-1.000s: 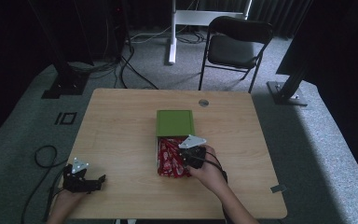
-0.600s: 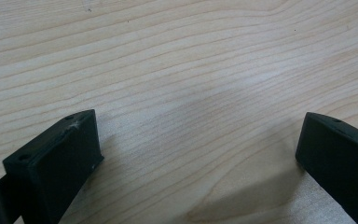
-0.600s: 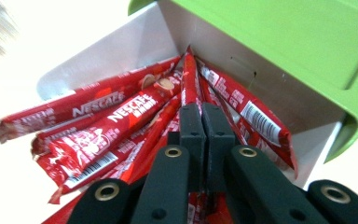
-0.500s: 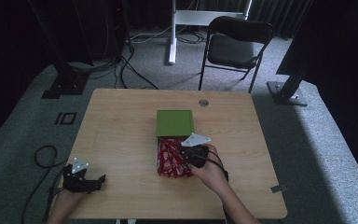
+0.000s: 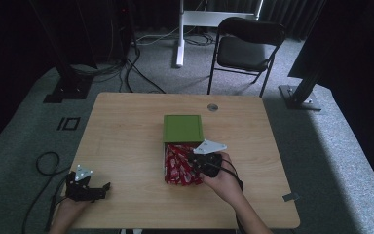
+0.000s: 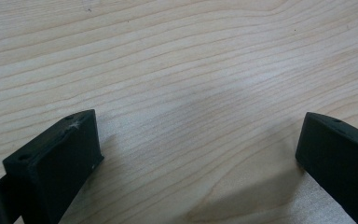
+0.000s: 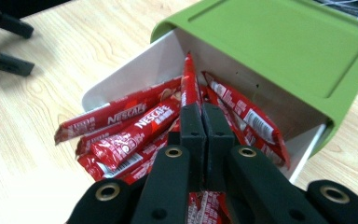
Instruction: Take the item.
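A green box [image 5: 182, 127] lies mid-table, and its white drawer [image 7: 135, 70] is pulled out toward me. Several red Nescafe sachets [image 5: 177, 168] fill the drawer. My right gripper [image 5: 193, 159] is over the drawer's right side. In the right gripper view, the right gripper [image 7: 204, 112] is shut on one red sachet [image 7: 189, 79], which sticks up past the jaw tips toward the green box [image 7: 279, 42]. My left gripper [image 5: 106, 186] rests on the table near the front left corner. Its jaws stand wide apart in the left gripper view, where the left gripper [image 6: 200, 126] is over bare wood.
The wooden table [image 5: 126, 126] has a round cable grommet [image 5: 213, 107] at its back edge. Behind the table stands a black folding chair [image 5: 246, 48]. A cable [image 5: 44, 163] trails off the left side. The left gripper [image 7: 4, 23] lies far off in the right gripper view.
The right gripper has edged slightly to the right over the drawer. The left gripper has stayed in place.
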Motion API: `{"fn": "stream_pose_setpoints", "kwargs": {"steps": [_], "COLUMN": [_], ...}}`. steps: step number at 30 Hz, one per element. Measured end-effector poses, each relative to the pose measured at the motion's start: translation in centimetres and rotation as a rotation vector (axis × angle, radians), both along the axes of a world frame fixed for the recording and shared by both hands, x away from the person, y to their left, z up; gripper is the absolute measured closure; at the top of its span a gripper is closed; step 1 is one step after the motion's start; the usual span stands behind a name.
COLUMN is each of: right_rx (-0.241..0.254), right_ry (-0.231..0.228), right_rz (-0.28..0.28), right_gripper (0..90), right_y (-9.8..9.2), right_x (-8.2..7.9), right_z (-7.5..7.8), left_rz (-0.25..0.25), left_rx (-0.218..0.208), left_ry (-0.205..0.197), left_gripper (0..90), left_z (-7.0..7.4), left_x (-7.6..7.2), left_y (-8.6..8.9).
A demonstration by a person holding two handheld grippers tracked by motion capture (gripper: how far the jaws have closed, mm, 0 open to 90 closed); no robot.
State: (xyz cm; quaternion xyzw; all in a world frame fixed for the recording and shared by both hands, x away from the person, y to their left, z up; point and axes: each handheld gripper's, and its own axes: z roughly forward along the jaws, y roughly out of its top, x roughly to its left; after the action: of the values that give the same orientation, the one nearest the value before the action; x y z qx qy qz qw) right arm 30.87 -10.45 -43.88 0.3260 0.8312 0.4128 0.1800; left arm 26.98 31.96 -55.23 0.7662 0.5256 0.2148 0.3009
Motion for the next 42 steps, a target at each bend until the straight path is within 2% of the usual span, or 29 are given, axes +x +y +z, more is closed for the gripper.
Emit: {"fn": "stream_pose_setpoints", "kwargs": {"steps": [3, 16, 23, 27, 32, 33, 40, 42], "right_rx": [0.024, 0.031, 0.059, 0.091, 0.098, 0.117, 0.146, 0.163], "right_ry": [0.009, -0.007, -0.009, -0.007, -0.018, -0.023, -0.042, -0.052], "right_rz": [0.006, 0.03, 0.045, 0.046, 0.059, 0.054, 0.037, 0.013], "right_gripper": [89.1, 89.1, 89.0, 89.0, 89.0, 89.0, 88.9, 88.9], "right_y": [-0.3, -1.3, -2.0, -2.6, -3.1, -3.3, -3.8, -4.1], "right_x": [-0.2, -1.6, -2.3, -2.5, -2.9, -3.0, -2.8, -2.6], "right_z": [0.3, 1.6, 2.5, 3.1, 3.9, 4.1, 5.2, 5.5], "left_rz": [0.0, -0.001, -0.002, -0.001, 0.0, -0.001, -0.001, -0.001], "left_rx": [0.0, 0.001, 0.002, 0.001, 0.001, 0.001, 0.001, 0.001], "left_ry": [0.0, 0.001, 0.003, 0.001, 0.0, 0.001, 0.002, 0.002], "left_gripper": [0.6, 0.6, 0.6, 0.6, 0.6, 0.6, 0.6, 0.6], "left_z": [0.0, 0.0, 0.0, 0.0, 0.0, 0.0, 0.0, 0.0], "left_x": [0.0, 0.0, 0.0, 0.0, 0.0, 0.0, 0.0, 0.0], "left_y": [0.0, 0.0, 0.0, 0.0, 0.0, 0.0, 0.0, 0.0]}}
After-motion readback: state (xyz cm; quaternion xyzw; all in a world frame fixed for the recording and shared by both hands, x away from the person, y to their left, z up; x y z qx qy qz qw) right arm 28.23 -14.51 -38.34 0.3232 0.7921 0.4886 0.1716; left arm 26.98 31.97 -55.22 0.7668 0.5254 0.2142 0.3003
